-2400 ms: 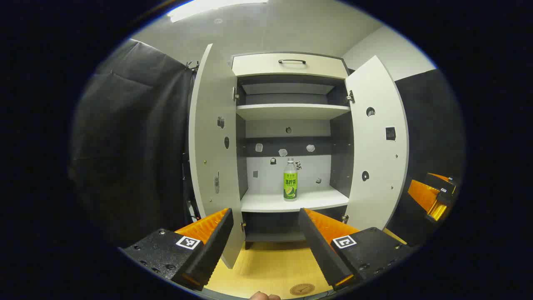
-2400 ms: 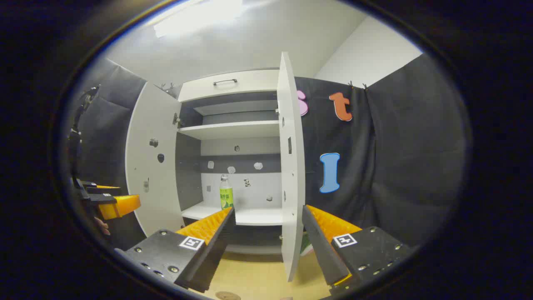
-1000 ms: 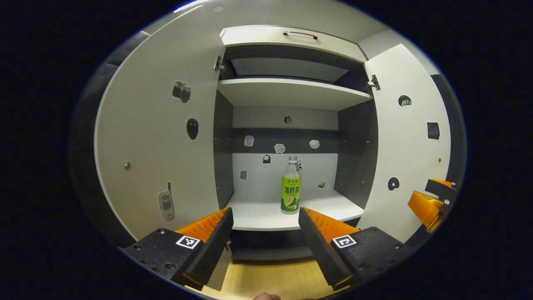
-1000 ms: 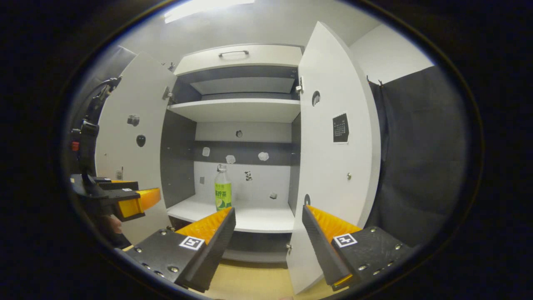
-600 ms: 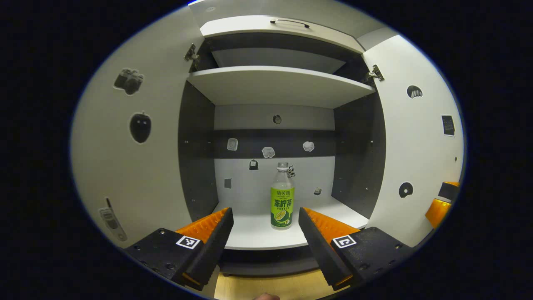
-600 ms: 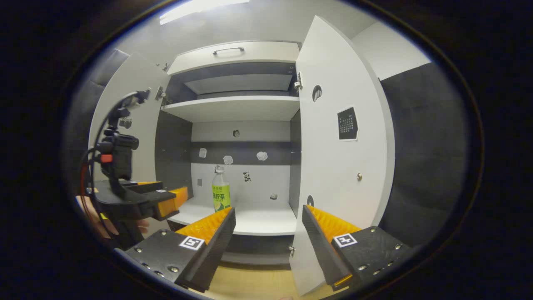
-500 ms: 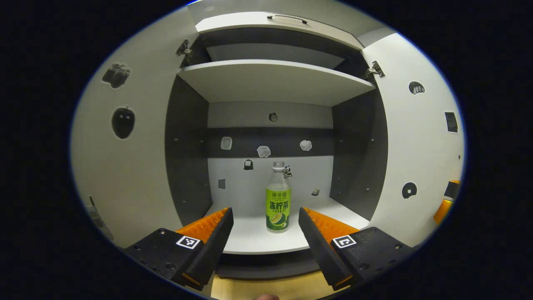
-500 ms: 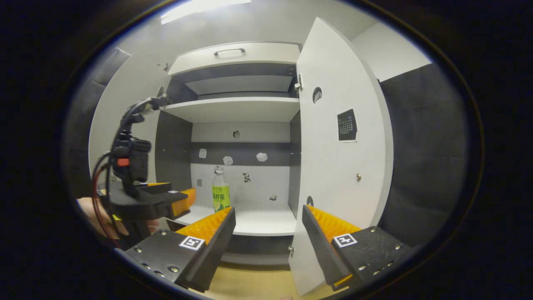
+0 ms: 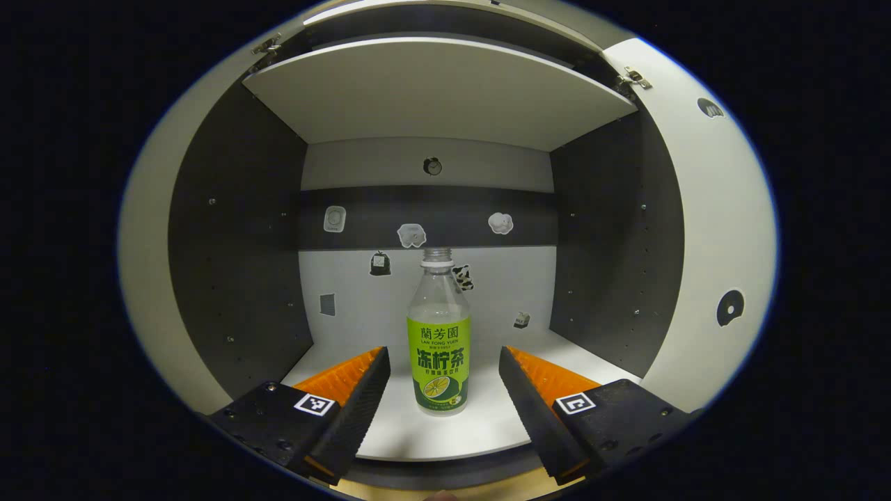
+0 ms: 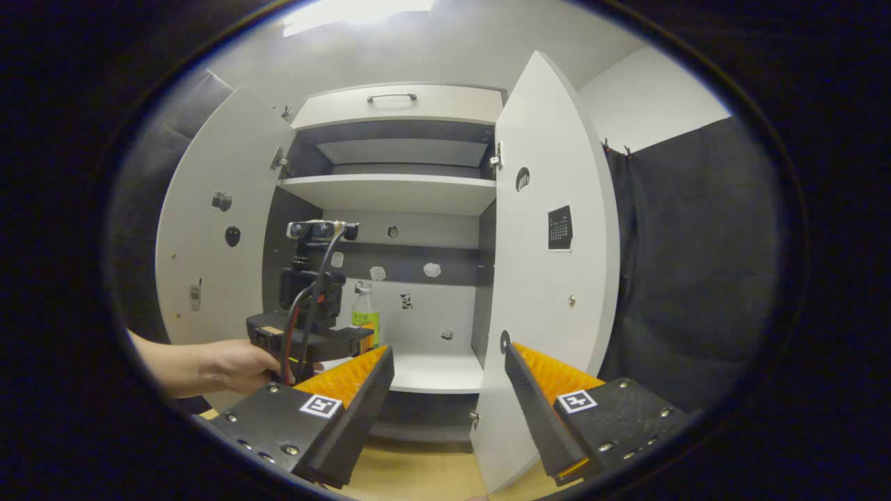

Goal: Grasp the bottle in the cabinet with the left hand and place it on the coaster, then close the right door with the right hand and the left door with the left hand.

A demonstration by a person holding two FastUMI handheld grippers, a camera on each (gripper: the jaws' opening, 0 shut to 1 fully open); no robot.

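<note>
Reaching into cabinet w/ left gripper, jaws spread, bottle upright on lower shelf btwn its 2 fingers, untouched. Right gripper released, near right door.

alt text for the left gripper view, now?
An upright clear bottle with a green label stands on a white cabinet shelf, centred ahead of the open left gripper, whose fingers flank it without touching. Small stickers dot the back wall.
</note>
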